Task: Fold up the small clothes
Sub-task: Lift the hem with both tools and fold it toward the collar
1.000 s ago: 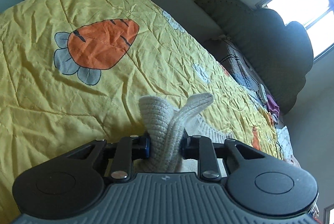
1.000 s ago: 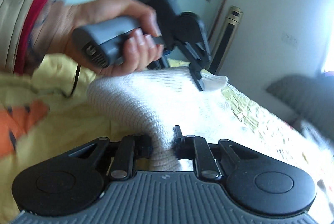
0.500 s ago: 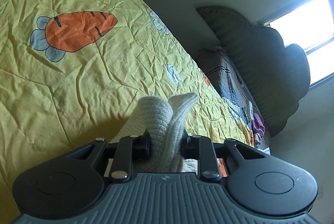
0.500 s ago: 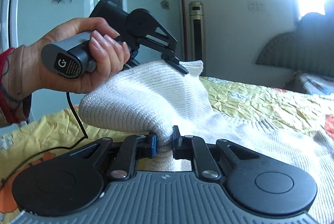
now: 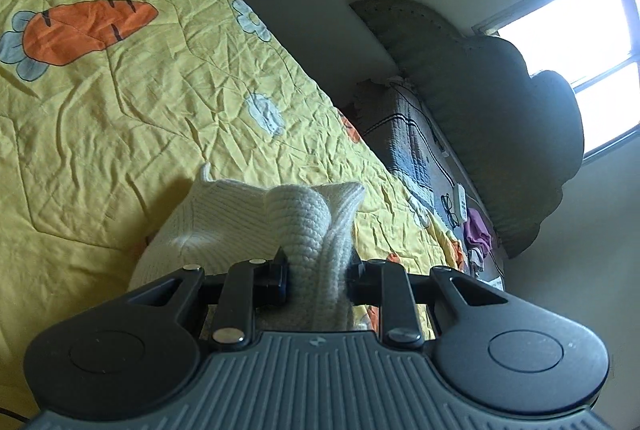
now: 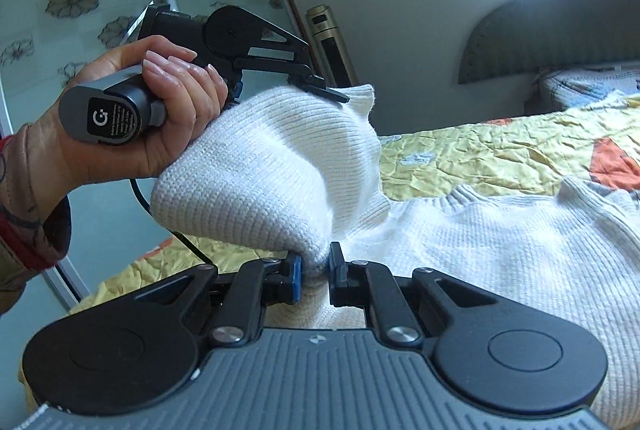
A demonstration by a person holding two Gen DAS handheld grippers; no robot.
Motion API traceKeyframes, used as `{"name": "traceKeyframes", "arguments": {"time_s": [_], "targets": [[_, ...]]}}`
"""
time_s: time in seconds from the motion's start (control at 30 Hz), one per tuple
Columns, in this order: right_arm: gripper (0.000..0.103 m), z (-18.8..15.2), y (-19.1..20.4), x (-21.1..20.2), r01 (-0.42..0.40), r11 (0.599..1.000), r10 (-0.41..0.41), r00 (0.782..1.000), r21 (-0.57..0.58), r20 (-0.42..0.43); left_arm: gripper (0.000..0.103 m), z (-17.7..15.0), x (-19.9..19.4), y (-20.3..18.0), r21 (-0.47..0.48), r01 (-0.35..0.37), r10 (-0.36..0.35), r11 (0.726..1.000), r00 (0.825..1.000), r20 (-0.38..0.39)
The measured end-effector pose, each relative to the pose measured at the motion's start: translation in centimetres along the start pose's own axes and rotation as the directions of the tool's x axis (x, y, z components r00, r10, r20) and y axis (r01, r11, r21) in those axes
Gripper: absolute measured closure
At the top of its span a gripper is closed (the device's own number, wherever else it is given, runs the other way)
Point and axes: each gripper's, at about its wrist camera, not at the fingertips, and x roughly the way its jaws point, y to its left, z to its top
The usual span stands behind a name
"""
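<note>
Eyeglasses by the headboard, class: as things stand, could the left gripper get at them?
Probably not yet. The left gripper is shut on the white sweater, and the eyeglasses lie far across the yellow quilt.

Both wrist views look closely along their fingers, sharing the sweater and bed.

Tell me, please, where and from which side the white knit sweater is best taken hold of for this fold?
Take the white knit sweater at its thick ribbed edge, bunched into a ridge, coming in low along the yellow quilt. Both the left gripper and right gripper hold such bunched edges now, jaws across the ridge; flat panels offer nothing to pinch.
</note>
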Motion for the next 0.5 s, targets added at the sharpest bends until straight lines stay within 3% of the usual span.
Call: {"name": "traceKeyframes", "arguments": {"time_s": [0.5], "targets": [[0.088,-0.8,-8.1,-5.0,0.022,0.961,-0.032,0.999,0.275,0.032,0.079,-7.1,7.2,-7.5,0.060,0.008,-0.002,0.998,0.995,-0.100]]}}
